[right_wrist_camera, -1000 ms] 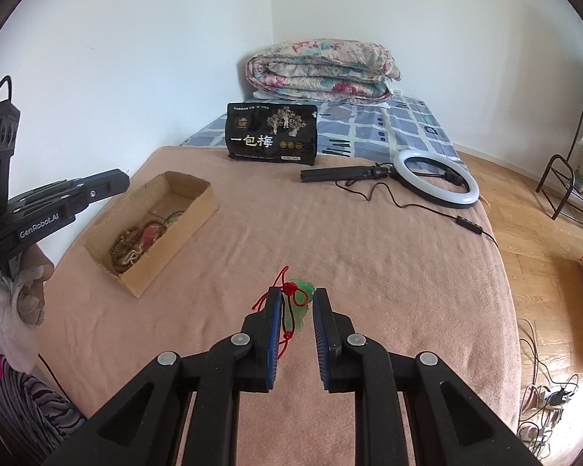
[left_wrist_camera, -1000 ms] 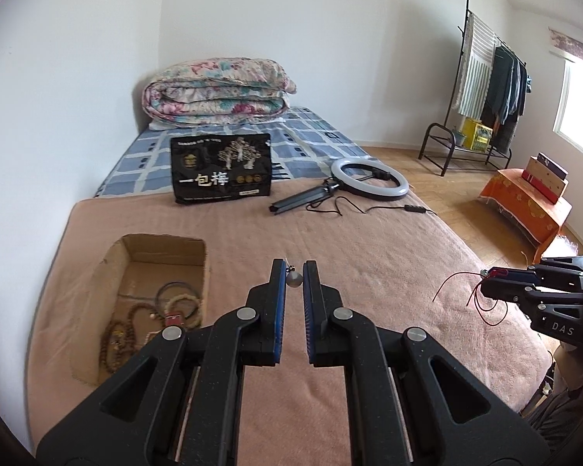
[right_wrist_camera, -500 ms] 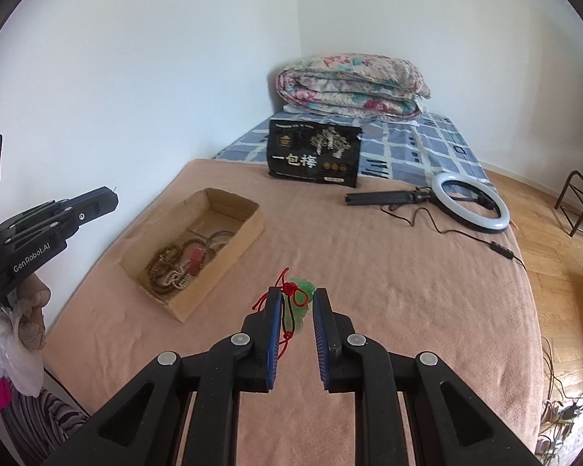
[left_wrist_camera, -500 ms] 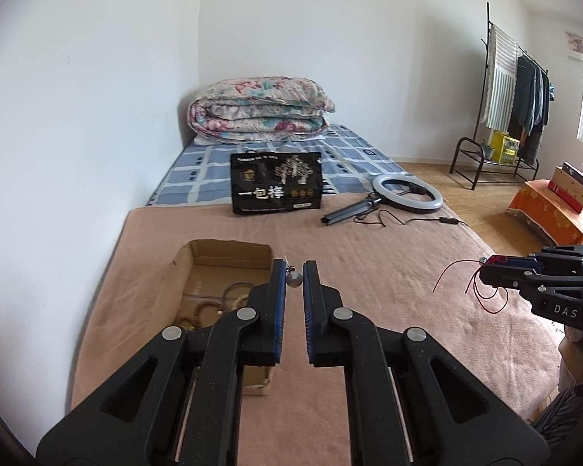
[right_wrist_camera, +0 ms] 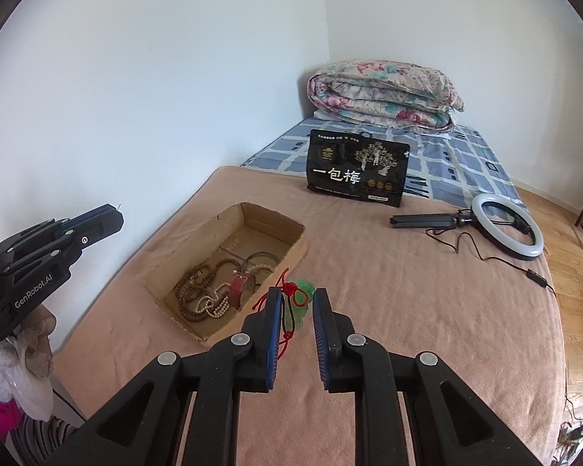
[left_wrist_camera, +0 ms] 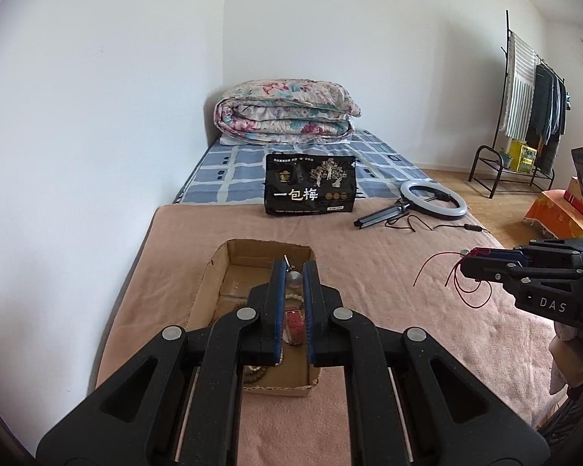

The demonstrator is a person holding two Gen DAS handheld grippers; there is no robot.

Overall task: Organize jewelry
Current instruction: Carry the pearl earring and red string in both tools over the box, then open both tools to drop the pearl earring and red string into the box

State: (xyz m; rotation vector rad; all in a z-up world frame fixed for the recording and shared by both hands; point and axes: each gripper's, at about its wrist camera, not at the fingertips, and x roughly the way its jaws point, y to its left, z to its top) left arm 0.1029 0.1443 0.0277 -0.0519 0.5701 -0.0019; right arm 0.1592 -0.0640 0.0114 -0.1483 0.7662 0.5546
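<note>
L gripper (left_wrist_camera: 294, 272) fingers pinch small silver pendant (left_wrist_camera: 294, 279) above cardboard box (left_wrist_camera: 218, 272); R gripper (right_wrist_camera: 296, 298) fingers pinch green pendant w/ red cord (right_wrist_camera: 301, 299) beside box.

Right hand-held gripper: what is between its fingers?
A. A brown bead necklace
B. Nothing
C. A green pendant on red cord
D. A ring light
C: the right hand-held gripper is shut on the green pendant, its red cord knotted on top and trailing down.

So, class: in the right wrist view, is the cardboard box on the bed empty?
No. The cardboard box already holds bead necklaces and a red piece lying on its floor.
</note>
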